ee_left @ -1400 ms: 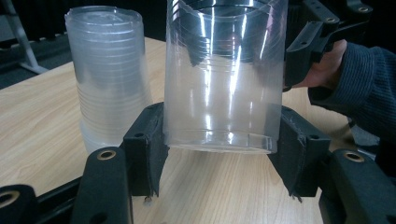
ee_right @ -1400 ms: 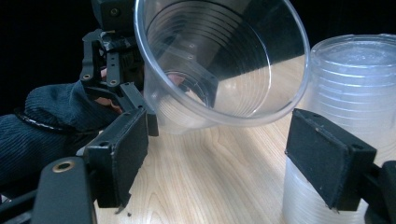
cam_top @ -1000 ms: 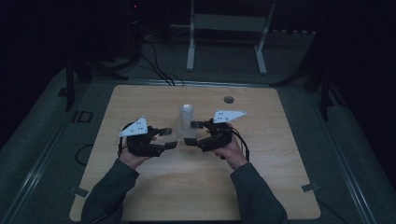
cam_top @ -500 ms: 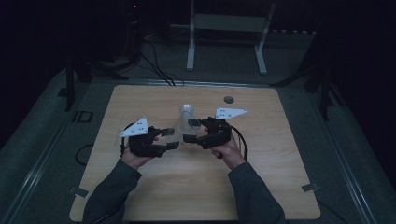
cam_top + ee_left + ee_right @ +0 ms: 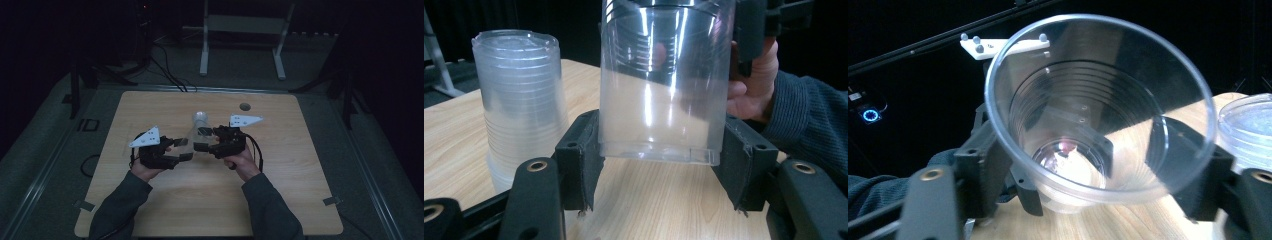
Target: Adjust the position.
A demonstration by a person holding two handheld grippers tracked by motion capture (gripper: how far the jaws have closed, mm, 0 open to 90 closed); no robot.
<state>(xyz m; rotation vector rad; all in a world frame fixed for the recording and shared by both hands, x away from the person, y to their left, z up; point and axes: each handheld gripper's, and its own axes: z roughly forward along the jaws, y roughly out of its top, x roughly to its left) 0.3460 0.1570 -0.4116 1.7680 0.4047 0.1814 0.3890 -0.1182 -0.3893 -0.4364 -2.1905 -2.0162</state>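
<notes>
Over the middle of the pale wooden worktop, a clear plastic cup hangs in the air between two hand-held grippers. In the left gripper view, the left gripper has its black fingers clamped on the cup's base, one pad pressing each side of the lower wall, and the cup's bottom is clear of the wood below it. In the right gripper view, the right gripper looks into the cup's open mouth, with its fingers on either side of the cup near the wide rim; these fingers have just been closing with the cup between them, and they look set against its wall, though the clear plastic makes the contact hard to judge. In the high view the left gripper and the right gripper face each other just short of the worktop's centre, each under a white three-cornered plate, and the cup shows there only as a faint pale shape between them, lying roughly on its side.

A stack of nested clear plastic cups stands upright on the worktop just beside the held cup, on the far side of the grippers. A small dark round lid-like disc lies farther back on the wood, well apart from the hands.
</notes>
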